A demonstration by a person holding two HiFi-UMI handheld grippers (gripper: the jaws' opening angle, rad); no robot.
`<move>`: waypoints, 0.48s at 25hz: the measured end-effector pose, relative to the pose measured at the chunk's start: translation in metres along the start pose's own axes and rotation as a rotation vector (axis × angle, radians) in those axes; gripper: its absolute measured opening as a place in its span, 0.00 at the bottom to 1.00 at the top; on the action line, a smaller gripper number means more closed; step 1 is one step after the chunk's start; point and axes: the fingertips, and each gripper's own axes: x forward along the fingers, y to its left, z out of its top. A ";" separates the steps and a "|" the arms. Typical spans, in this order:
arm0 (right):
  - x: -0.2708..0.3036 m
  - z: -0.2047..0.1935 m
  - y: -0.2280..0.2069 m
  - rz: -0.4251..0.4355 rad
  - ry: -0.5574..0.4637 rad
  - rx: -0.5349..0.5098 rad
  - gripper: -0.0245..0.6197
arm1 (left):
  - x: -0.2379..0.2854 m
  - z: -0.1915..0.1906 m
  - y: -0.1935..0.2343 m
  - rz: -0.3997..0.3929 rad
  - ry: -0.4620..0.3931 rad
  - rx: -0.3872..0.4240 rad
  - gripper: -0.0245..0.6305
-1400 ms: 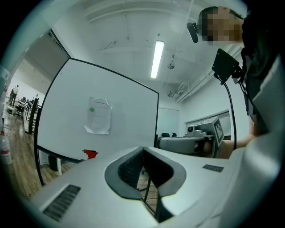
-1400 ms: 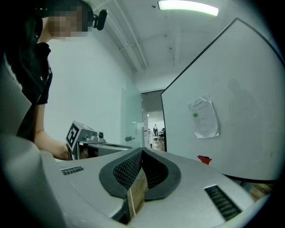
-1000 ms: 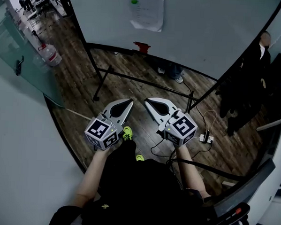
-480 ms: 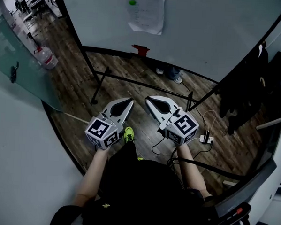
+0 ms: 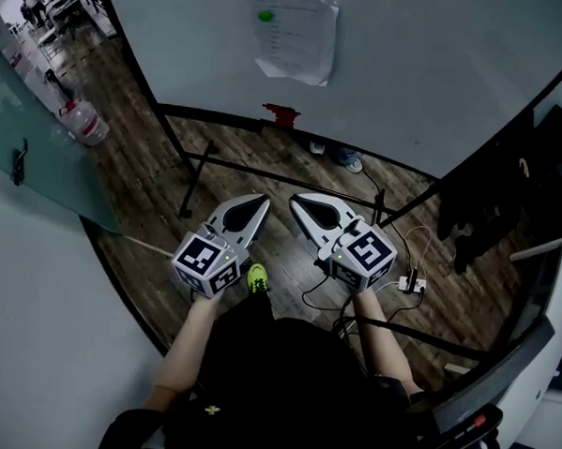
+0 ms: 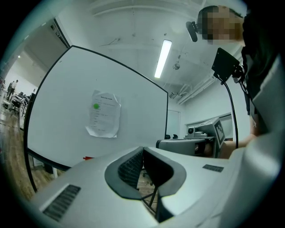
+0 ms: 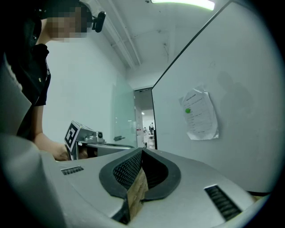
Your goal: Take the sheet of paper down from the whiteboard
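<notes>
A white sheet of paper (image 5: 293, 32) hangs on the whiteboard (image 5: 411, 66) under a green magnet (image 5: 266, 15); its lower corners curl. It also shows in the left gripper view as the paper (image 6: 104, 113) and in the right gripper view as the paper (image 7: 200, 116). My left gripper (image 5: 262, 201) and right gripper (image 5: 296, 200) are held side by side, level, pointing at the board and well short of it. The left gripper (image 6: 143, 148) is shut and empty. The right gripper (image 7: 142, 151) is shut, with a tan strip showing in the hollow behind its tips.
A small red object (image 5: 280, 114) sits on the board's bottom rail. The board's black stand legs (image 5: 205, 159) spread over the wooden floor. A water bottle (image 5: 82, 122) stands at the left by a glass panel (image 5: 41, 150). A power strip (image 5: 411, 284) with cables lies at the right near dark coats (image 5: 489, 202).
The board and paper have slid lower and grown larger in the head view as the person and both grippers came closer. Both jaws have stayed shut.
</notes>
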 end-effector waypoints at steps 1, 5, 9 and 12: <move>0.005 0.001 -0.004 -0.003 0.000 0.001 0.05 | 0.003 0.002 0.005 -0.003 0.002 0.000 0.08; 0.026 0.007 -0.024 -0.022 0.000 -0.001 0.05 | 0.017 0.009 0.031 -0.017 0.007 0.004 0.08; 0.046 0.008 -0.044 -0.041 0.001 0.005 0.05 | 0.030 0.013 0.055 -0.028 0.011 0.001 0.08; 0.062 0.009 -0.055 -0.044 0.003 0.008 0.05 | 0.038 0.016 0.071 -0.037 0.014 -0.002 0.08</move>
